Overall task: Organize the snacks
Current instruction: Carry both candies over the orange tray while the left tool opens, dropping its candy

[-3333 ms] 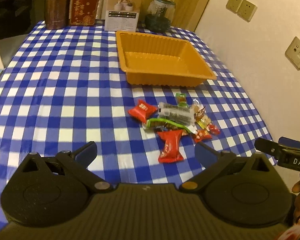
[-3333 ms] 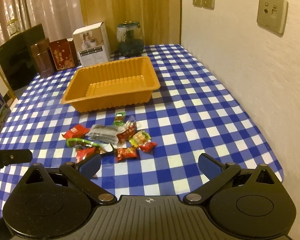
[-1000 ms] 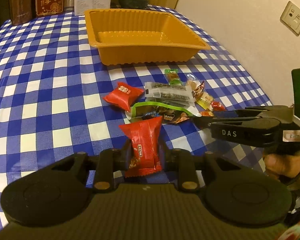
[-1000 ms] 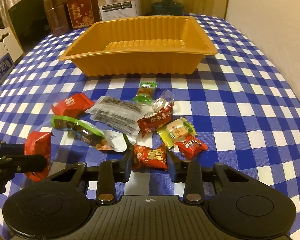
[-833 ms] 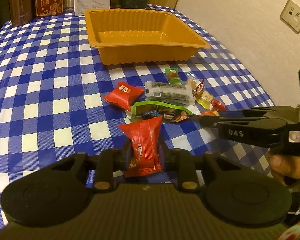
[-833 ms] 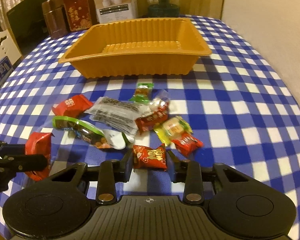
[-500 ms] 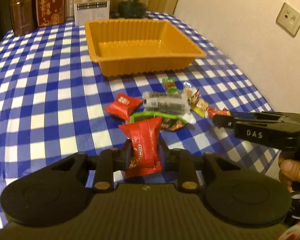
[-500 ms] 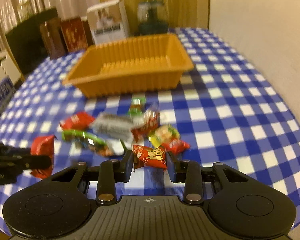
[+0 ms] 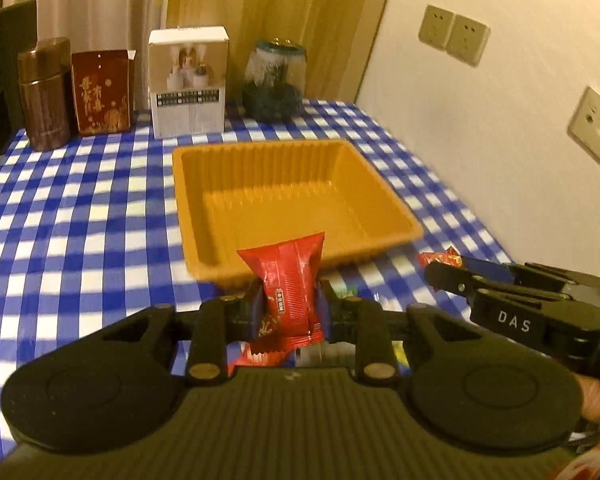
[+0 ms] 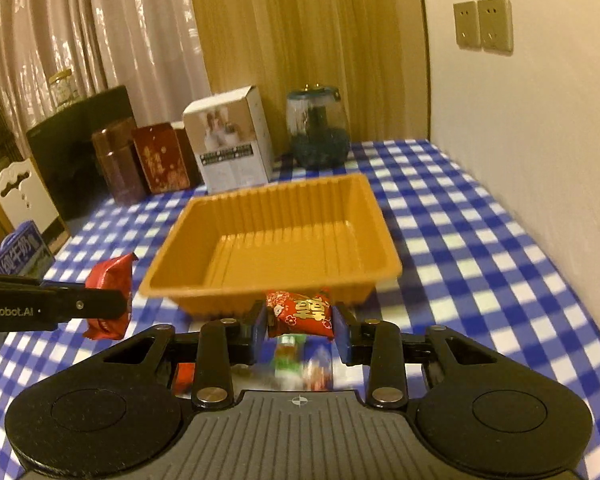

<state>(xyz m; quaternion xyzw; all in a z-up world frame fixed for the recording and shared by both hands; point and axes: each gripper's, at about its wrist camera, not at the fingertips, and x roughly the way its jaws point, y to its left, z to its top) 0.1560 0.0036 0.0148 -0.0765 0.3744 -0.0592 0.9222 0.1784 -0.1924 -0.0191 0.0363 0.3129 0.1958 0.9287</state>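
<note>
My left gripper (image 9: pixel 290 304) is shut on a long red snack packet (image 9: pixel 288 280) and holds it in the air just short of the near edge of the empty orange tray (image 9: pixel 284 196). My right gripper (image 10: pixel 300 320) is shut on a small red candy packet with gold print (image 10: pixel 302 312), also raised before the tray (image 10: pixel 276 236). In the right wrist view the left gripper (image 10: pixel 122 300) with its packet (image 10: pixel 110 294) is at the left. In the left wrist view the right gripper (image 9: pixel 432 270) is at the right. The other snacks (image 10: pixel 300 364) lie blurred below the grippers.
At the back of the blue checked table (image 9: pixel 80 208) stand a brown tin (image 9: pixel 46 92), a red box (image 9: pixel 102 92), a white box (image 9: pixel 188 82) and a glass jar (image 9: pixel 274 80). A wall with sockets (image 9: pixel 452 38) runs along the right.
Both grippers have lifted off the table with their packets and moved forward toward the tray. The snack pile has dropped below the fingers in both views.
</note>
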